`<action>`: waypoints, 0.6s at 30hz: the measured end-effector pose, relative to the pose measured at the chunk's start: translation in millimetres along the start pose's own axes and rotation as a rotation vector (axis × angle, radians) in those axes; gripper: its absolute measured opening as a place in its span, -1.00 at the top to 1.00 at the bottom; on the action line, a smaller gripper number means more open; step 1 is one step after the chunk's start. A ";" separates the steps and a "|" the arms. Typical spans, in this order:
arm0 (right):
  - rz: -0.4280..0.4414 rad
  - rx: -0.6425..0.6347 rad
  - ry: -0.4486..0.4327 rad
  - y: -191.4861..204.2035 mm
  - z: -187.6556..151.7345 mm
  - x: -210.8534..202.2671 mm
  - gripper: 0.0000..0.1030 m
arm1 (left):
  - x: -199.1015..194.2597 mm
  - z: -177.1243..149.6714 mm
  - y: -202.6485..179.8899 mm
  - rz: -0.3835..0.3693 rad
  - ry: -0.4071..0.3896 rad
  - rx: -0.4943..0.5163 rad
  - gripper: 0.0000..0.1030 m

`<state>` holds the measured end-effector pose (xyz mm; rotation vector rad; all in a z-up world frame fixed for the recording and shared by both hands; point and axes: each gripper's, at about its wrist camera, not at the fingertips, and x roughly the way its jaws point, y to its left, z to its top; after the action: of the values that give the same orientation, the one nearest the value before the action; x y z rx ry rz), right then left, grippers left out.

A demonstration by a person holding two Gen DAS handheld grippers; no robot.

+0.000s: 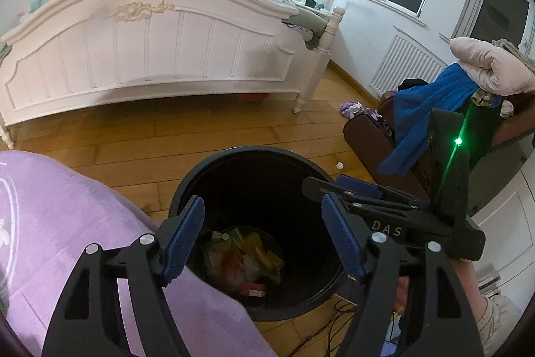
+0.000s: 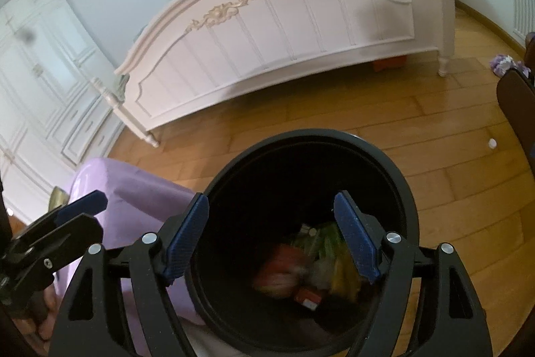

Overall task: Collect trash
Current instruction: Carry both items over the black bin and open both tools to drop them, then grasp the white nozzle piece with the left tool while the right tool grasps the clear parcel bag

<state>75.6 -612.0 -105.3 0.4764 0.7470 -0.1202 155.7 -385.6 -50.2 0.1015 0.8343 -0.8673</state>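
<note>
Both claws released, empty, over black bin (image 2: 406, 189); right claw (image 1: 329, 194) lettered "DAS".

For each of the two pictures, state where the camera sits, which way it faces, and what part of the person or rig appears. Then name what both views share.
Left wrist: on the left gripper, tilted down into the black bin; shows its open jaws, the right gripper and a hand.
Right wrist: on the right gripper, tilted down over the same bin; shows its open jaws and the left gripper.
Shared: bin, trash, white bed, purple cloth, wooden floor.
</note>
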 end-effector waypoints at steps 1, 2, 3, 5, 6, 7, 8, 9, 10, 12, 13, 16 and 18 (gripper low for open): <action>0.005 -0.005 -0.001 3.7 -0.8 -0.6 -0.50 | -3.4 -1.1 1.2 0.005 -0.003 -0.002 -0.42; 0.009 -0.009 -0.001 6.1 0.3 -1.5 -0.50 | -6.6 -2.4 2.2 0.008 -0.008 -0.004 -0.42; 0.014 -0.016 -0.002 9.8 -0.3 -2.7 -0.50 | -9.7 -3.4 3.5 0.012 -0.011 -0.006 -0.43; 0.023 -0.026 -0.004 17.2 -0.4 -4.6 -0.50 | -17.7 -5.8 8.2 0.024 -0.021 -0.013 -0.48; 0.029 -0.033 -0.005 20.2 0.1 -5.5 -0.50 | -21.7 -6.7 10.7 0.033 -0.027 -0.017 -0.49; 0.034 -0.039 -0.006 24.1 0.3 -6.4 -0.50 | -27.4 -8.4 13.7 0.045 -0.037 -0.021 -0.49; 0.042 -0.048 -0.006 30.1 1.2 -6.9 -0.50 | -32.7 -10.1 16.9 0.063 -0.046 -0.027 -0.51; 0.048 -0.055 -0.007 34.9 1.4 -7.4 -0.50 | -36.4 -11.2 19.2 0.077 -0.051 -0.032 -0.55; 0.053 -0.063 -0.007 40.1 1.1 -7.9 -0.50 | -42.3 -13.8 22.9 0.096 -0.059 -0.037 -0.56; 0.068 -0.082 -0.003 53.2 0.4 -7.9 -0.50 | -50.9 -17.8 28.1 0.117 -0.068 -0.047 -0.56; 0.075 -0.096 -0.002 61.2 -0.7 -8.2 -0.50 | -57.0 -20.6 32.7 0.130 -0.073 -0.054 -0.56; 0.094 -0.126 0.004 79.3 -3.0 -8.4 -0.50 | -73.2 -29.2 45.7 0.159 -0.088 -0.080 -0.56; 0.106 -0.142 0.009 91.1 -3.8 -7.0 -0.50 | -82.4 -34.1 53.6 0.173 -0.093 -0.107 -0.56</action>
<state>92.8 -529.9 -68.9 0.3804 0.7320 0.0340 143.4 -284.3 -30.2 0.0384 0.7716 -0.6589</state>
